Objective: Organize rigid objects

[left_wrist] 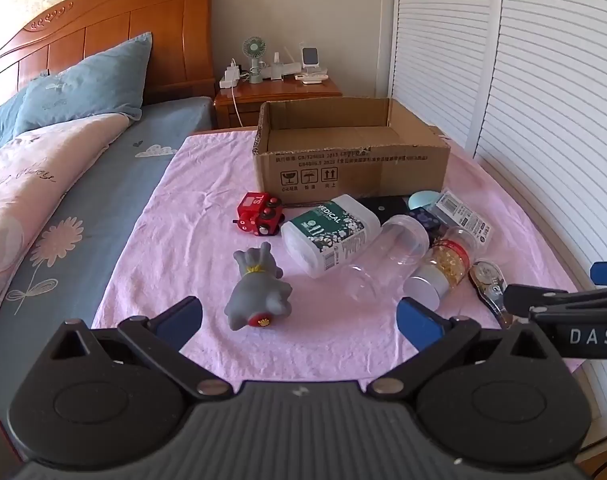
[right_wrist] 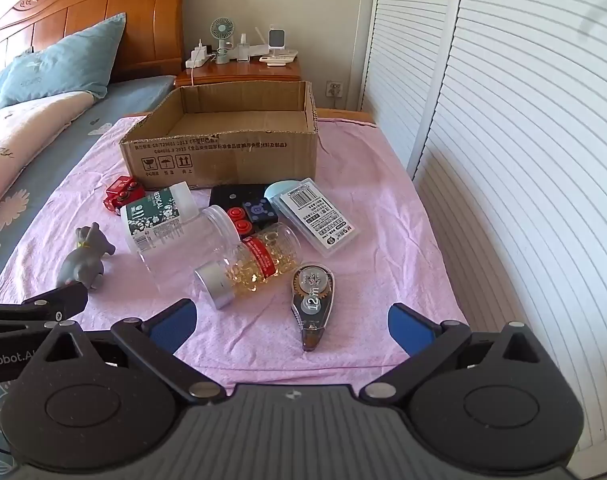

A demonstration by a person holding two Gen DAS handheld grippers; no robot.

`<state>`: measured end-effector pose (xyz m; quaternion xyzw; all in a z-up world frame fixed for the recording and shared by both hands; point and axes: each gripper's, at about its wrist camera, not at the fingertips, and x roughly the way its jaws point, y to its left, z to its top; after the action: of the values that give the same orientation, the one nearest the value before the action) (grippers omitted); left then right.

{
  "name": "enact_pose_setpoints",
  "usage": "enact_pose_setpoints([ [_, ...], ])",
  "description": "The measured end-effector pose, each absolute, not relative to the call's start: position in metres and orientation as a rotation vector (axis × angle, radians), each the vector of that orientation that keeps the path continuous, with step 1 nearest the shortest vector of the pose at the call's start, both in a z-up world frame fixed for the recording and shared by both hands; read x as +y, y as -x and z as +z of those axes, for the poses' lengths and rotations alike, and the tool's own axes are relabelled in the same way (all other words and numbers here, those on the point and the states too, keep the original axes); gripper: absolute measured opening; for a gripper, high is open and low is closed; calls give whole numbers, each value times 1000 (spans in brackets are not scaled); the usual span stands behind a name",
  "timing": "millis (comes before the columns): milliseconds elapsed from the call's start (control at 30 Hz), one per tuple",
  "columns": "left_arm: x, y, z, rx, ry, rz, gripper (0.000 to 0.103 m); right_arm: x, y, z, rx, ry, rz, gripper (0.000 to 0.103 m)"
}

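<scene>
Item 1: grey rubber dog figurine (left_wrist: pixel 259 288), lying on its side on the pink cloth (left_wrist: pixel 191 208), leftmost of the clutter. The left gripper (left_wrist: pixel 299 316) is hovering just short of it, jaws standing fully apart and gripping nothing.

Item 2: red toy train (left_wrist: pixel 261 214), sitting near the open brown cardboard box (right_wrist: pixel 223 152), which is standing empty at the far end.

Item 3: white medical-labelled bottle (right_wrist: pixel 159 212), clear empty plastic jar (right_wrist: pixel 191 240) and capsule-filled bottle with silver cap (right_wrist: pixel 247 270), all lying on their sides and touching; black button panel (right_wrist: pixel 247 204) behind them.

Item 4: clear flat case with barcode label (right_wrist: pixel 317 216).

Item 5: correction tape dispenser (right_wrist: pixel 311 300), lying between the fingers of the right gripper (right_wrist: pixel 291 322), likewise wide open and empty.

Risk: the round bottles are likely to roll if nudged, and the smooth jar may be slipping from a shallow pinch.
</scene>
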<state>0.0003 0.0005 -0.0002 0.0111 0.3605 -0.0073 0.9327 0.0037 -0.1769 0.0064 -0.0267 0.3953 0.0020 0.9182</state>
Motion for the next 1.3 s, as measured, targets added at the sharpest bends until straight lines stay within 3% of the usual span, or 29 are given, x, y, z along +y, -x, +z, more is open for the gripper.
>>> enact_pose_setpoints([
  [1300,2,-2,-2,749,2,-21,102,-177,-3,7,809,45,13,103],
])
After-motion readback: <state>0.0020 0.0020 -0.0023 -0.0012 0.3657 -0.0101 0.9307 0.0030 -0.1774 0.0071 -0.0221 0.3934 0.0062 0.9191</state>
